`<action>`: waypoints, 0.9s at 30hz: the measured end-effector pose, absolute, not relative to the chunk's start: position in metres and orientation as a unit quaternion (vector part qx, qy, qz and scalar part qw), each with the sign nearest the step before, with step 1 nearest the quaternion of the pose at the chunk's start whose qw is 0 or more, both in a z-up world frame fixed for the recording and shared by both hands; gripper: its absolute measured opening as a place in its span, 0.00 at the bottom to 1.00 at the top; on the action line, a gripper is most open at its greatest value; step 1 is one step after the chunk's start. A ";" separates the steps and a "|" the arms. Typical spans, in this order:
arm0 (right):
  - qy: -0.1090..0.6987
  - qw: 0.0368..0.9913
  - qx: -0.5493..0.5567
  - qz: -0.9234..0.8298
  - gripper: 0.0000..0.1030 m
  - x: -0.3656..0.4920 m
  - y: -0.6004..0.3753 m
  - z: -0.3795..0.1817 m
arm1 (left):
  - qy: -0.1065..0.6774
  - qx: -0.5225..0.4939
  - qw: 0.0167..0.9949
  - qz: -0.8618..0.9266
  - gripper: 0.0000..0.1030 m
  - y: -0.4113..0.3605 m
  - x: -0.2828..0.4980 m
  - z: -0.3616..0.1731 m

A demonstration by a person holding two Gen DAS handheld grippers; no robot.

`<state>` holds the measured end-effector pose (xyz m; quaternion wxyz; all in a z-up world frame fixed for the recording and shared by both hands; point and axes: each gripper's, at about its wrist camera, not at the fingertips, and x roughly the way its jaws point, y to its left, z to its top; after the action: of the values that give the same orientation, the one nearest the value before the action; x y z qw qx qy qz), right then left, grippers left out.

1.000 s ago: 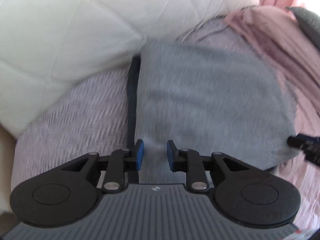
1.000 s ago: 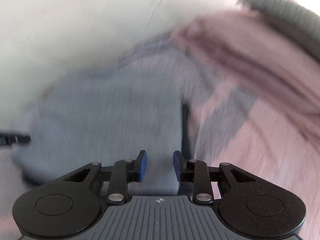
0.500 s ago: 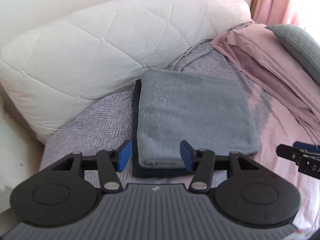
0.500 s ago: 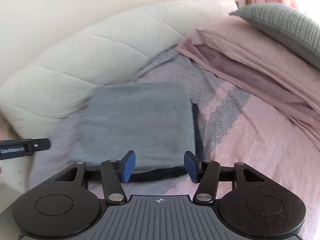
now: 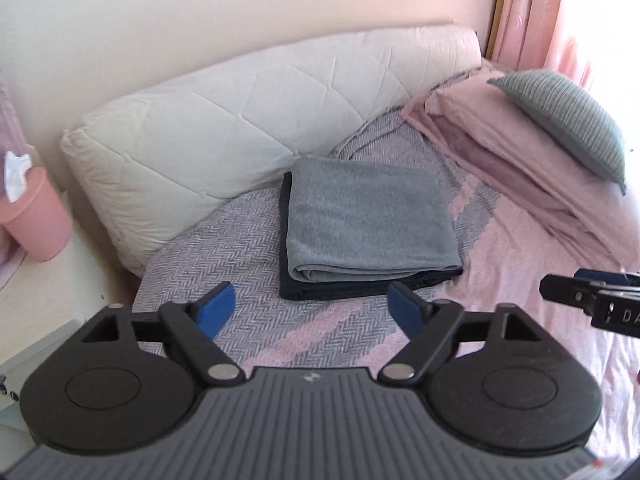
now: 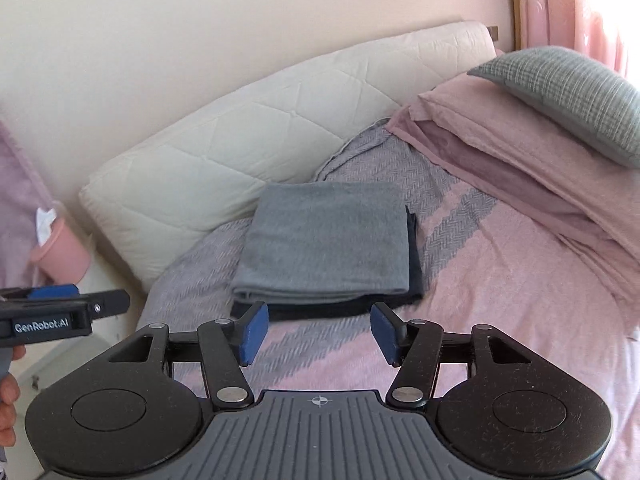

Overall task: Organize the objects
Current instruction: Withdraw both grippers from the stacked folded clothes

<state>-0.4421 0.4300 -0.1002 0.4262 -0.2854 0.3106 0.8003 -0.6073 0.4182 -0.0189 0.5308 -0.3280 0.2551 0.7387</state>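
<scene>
Blankets sit in a neat folded pile on the bed: a gray blanket lies on top of a dark blanket, and only a thin dark edge peeks out along the left side and the front. The pile is just past the tips of both tools and touches neither one. Its folded, rounded edge faces the jaws. Its flat top runs away from them toward the white quilted cushion at the wall. It looks close to square, so I cannot tell which way is the long way.

The left gripper has its blue pads spread wide apart, with nothing between them. The pile is straight ahead of its gap. The right gripper is spread open too, holding nothing, and the pile sits ahead of its gap and a bit to the left.

The far edge of the pile rests close against the cushion. To the right of the jaws there is bare pink and gray bedspread, then a stack of pink bedding with a gray striped pillow on top, well apart from the pile. Far to the left of the jaws stands a pink bin beside the bed.
</scene>
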 end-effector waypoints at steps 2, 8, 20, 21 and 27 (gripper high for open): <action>0.312 0.424 -0.286 0.800 0.53 -0.436 0.417 -0.092 | 0.250 -0.322 0.530 0.744 0.81 0.403 -0.599 -0.009; 0.312 0.419 -0.286 0.803 0.53 -0.418 0.379 -0.072 | 0.241 -0.308 0.537 0.748 0.87 0.362 -0.575 0.010; 0.300 0.404 -0.274 0.820 0.53 -0.389 0.317 -0.052 | 0.234 -0.291 0.541 0.754 0.99 0.301 -0.538 0.028; 0.301 0.402 -0.274 0.820 0.53 -0.388 0.313 -0.050 | 0.234 -0.290 0.542 0.753 0.99 0.297 -0.536 0.029; 0.299 0.391 -0.275 0.826 0.54 -0.385 0.291 -0.045 | 0.236 -0.291 0.545 0.750 0.99 0.279 -0.528 0.030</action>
<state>-0.3850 0.2907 -0.0447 0.3908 -0.2748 0.2987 0.8262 -0.5280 0.2792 0.0305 0.5446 -0.2910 0.2365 0.7502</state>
